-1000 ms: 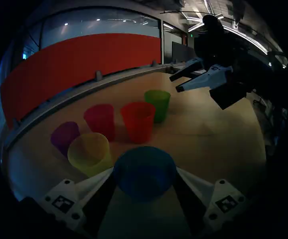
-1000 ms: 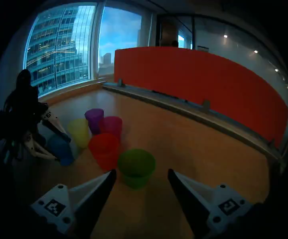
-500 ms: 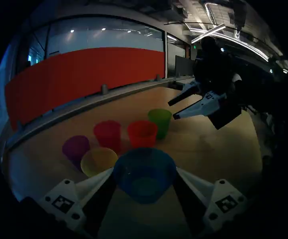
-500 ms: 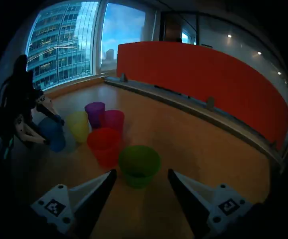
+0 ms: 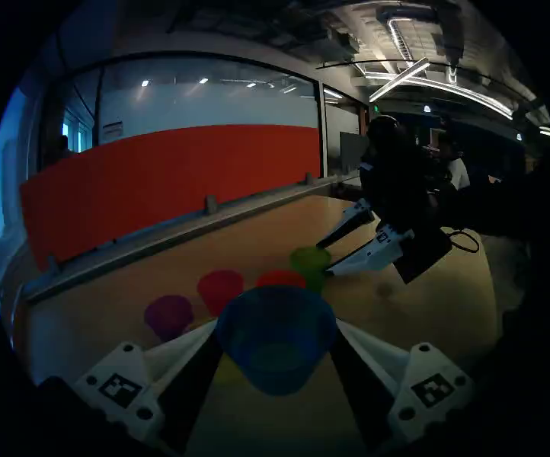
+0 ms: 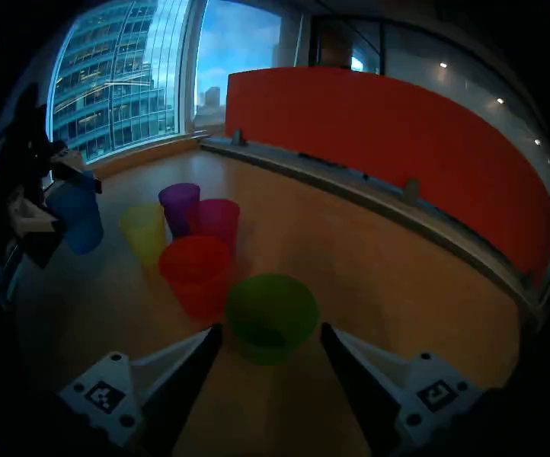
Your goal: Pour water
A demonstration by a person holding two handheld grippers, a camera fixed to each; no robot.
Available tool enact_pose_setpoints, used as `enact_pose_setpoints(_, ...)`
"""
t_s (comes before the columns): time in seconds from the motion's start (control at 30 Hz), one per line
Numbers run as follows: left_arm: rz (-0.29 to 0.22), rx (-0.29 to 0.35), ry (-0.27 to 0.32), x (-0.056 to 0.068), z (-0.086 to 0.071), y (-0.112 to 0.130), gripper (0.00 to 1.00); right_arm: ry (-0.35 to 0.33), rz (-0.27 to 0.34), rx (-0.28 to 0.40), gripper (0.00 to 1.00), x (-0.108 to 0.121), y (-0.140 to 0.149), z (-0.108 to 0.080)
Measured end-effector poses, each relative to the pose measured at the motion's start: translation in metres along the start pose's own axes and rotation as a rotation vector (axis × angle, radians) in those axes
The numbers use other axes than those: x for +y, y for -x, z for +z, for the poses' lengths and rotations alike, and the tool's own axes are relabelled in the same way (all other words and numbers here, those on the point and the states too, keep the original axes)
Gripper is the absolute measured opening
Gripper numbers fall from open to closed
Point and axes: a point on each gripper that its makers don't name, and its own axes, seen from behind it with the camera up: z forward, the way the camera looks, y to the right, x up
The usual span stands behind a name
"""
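A blue cup [image 5: 275, 346] sits between the fingers of my left gripper [image 5: 275, 327], which is shut on it and holds it raised above the table. In the right gripper view the same blue cup [image 6: 77, 215] hangs in the air at the far left. On the wooden table [image 6: 404, 289] stand a green cup [image 6: 271, 316], a red cup [image 6: 195, 270], a magenta cup [image 6: 215, 219], a purple cup [image 6: 178, 206] and a yellow cup [image 6: 144, 231]. My right gripper [image 6: 269, 329] is open, its fingertips on either side of the green cup's near rim. In the left gripper view it hovers as the right gripper [image 5: 326, 259] by the green cup [image 5: 310, 263].
A red partition [image 6: 397, 129] with a grey rail runs along the table's far edge. Tall windows [image 6: 123, 84] lie beyond the left end. A person's dark figure [image 5: 397, 175] stands behind the right gripper. Bare table stretches right of the cups.
My left gripper has risen with the blue cup, so the other cups sit lower and farther off. My right gripper has moved closer to the green cup.
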Motion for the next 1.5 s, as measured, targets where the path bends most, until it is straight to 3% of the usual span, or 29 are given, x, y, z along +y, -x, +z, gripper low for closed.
enact_pose_setpoints(0.6, 0.010, 0.043, -0.043, -0.009, -0.024, -0.019, 0.87, -0.009, -0.006, -0.030, 1.00, 0.001, -0.003, 0.028)
enact_pose_setpoints(0.67, 0.011, 0.042, -0.045, -0.010, -0.026, -0.019, 0.87, -0.005, -0.007, -0.031, 0.95, 0.002, -0.002, 0.030)
enact_pose_setpoints(0.9, 0.014, 0.041, -0.056, -0.013, -0.030, -0.020, 0.87, 0.003, -0.013, -0.021, 0.93, 0.002, -0.003, 0.030)
enact_pose_setpoints(1.13, 0.017, 0.049, -0.062, -0.012, -0.032, -0.025, 0.87, 0.010, -0.007, 0.020, 0.93, 0.000, -0.017, 0.013)
enact_pose_setpoints(1.5, 0.024, 0.049, -0.083, -0.015, -0.037, -0.029, 0.87, 0.020, -0.005, 0.135, 0.93, -0.009, -0.054, -0.037)
